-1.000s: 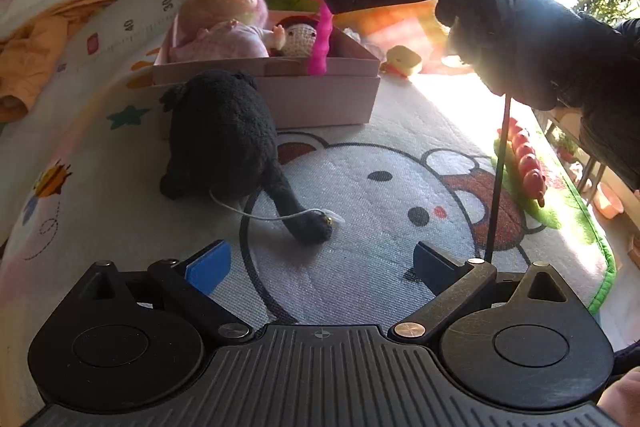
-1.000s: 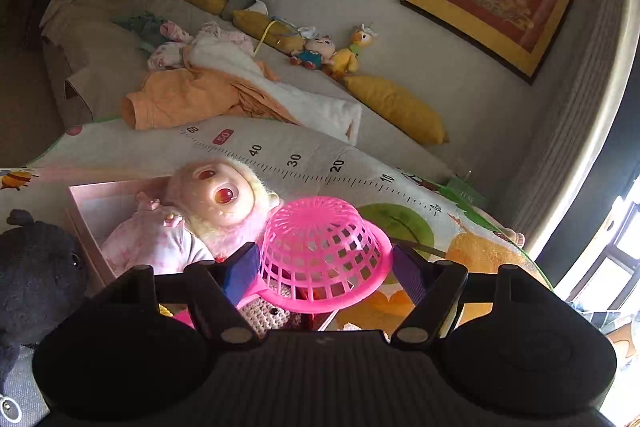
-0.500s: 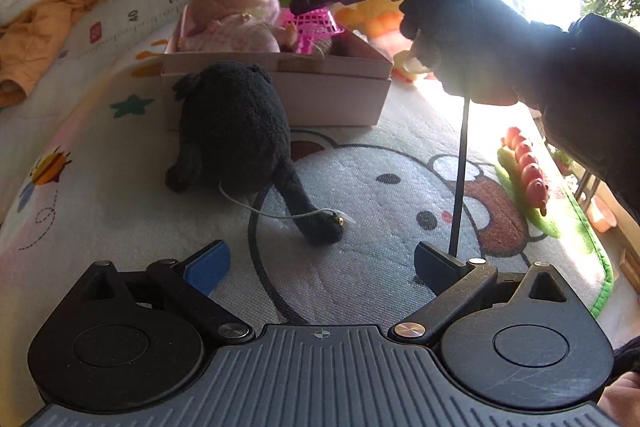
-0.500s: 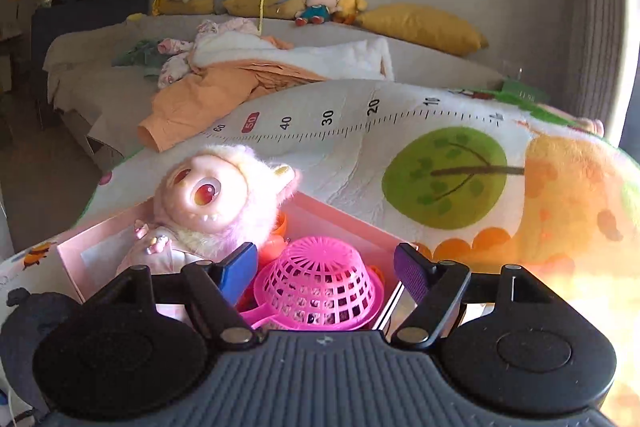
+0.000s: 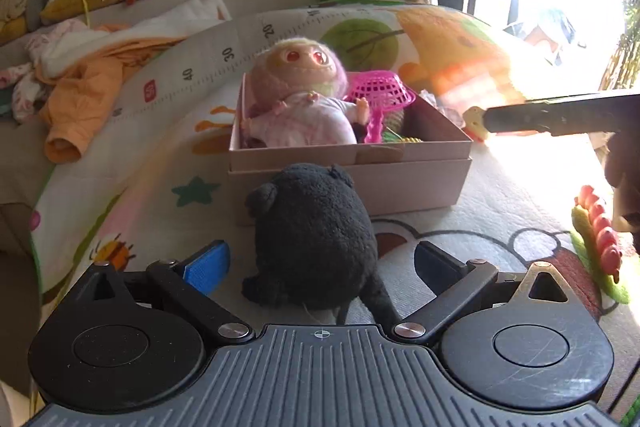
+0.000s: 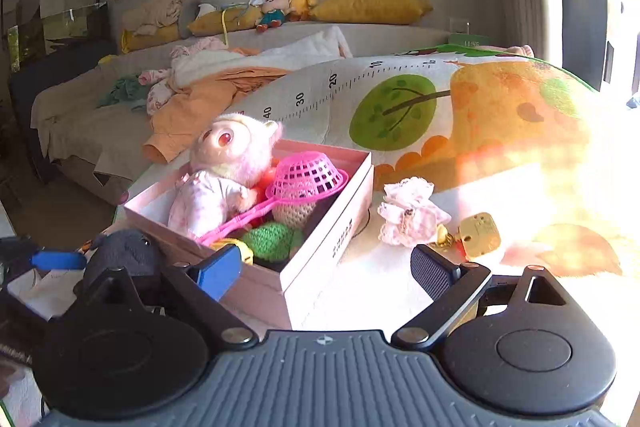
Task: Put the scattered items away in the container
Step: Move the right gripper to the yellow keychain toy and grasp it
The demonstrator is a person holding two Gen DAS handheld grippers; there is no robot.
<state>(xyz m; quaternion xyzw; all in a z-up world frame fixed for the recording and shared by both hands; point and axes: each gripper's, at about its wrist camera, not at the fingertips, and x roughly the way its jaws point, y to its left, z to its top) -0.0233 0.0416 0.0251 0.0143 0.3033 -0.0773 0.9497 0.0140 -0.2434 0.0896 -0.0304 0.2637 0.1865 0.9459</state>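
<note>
While the pale pink cardboard box (image 6: pixel 320 259) sits on the cartoon-printed play mat (image 5: pixel 500 203), it holds a fuzzy pink-haired doll (image 6: pixel 224 171), a bright pink plastic mesh scoop (image 6: pixel 308 179) and a green crocheted toy (image 6: pixel 272 241). A black plush animal (image 5: pixel 316 239) lies on the mat touching the box's near wall, between the spread, empty fingers of the left gripper (image 5: pixel 320 263). The right gripper (image 6: pixel 326 269) is also wide open, holding nothing, at the box's corner. Beside the box lie a crumpled pink-and-white cloth (image 6: pixel 412 213) and a small yellow toy (image 6: pixel 478 235).
</note>
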